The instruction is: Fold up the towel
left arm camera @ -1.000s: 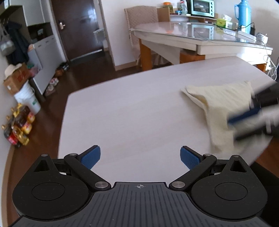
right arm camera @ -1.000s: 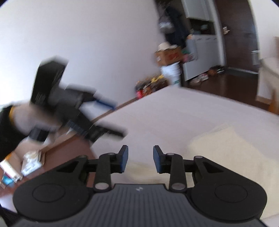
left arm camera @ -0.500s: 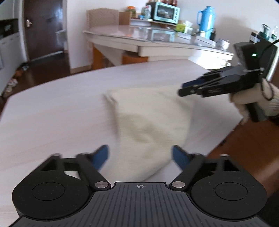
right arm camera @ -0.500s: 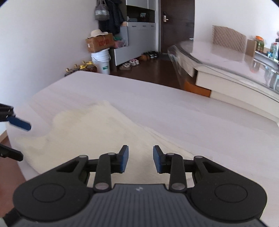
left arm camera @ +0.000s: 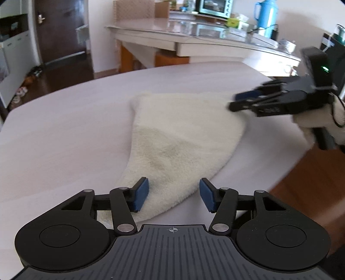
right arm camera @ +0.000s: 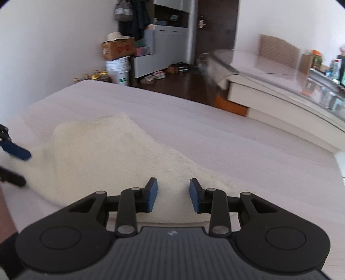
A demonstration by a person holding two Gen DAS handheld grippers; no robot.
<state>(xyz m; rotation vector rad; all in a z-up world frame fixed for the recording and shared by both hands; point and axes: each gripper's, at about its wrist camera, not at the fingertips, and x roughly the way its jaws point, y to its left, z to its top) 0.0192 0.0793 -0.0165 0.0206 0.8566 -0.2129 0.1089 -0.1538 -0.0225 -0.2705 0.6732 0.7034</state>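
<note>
Around your work there is little in the way: the pale wooden table (left arm camera: 64, 133) is bare apart from the cream towel (left arm camera: 179, 137), which lies rumpled in a rough triangle near the table's edge closest to you, one narrow end reaching toward your left gripper (left arm camera: 173, 197).

That left gripper has just been closing; its blue pads (left arm camera: 141, 193) stand apart, with the towel's near tip lying between them but not pinched.

Your right gripper (right arm camera: 173, 197) hangs over the towel's other end with its jaws partly apart and cloth below the gap; nothing is clamped. From the left wrist view you can see it reach in from the right, held by your white-gloved hand (left arm camera: 319, 116).

As for containers, a white bucket (right arm camera: 118, 70) stands on the floor by the far wall with a cardboard box (right arm camera: 117, 48) on top and a hat (right arm camera: 115, 35) on that; what is inside either cannot be told.

Beyond the table runs dark wood flooring, shoes (right arm camera: 155, 75) by a grey cabinet (right arm camera: 166, 47), and a dark door (left arm camera: 60, 32). A second, glass-topped table (left arm camera: 194, 30) carries a toaster oven (left arm camera: 213, 8) and a blue jug (left arm camera: 264, 18).
</note>
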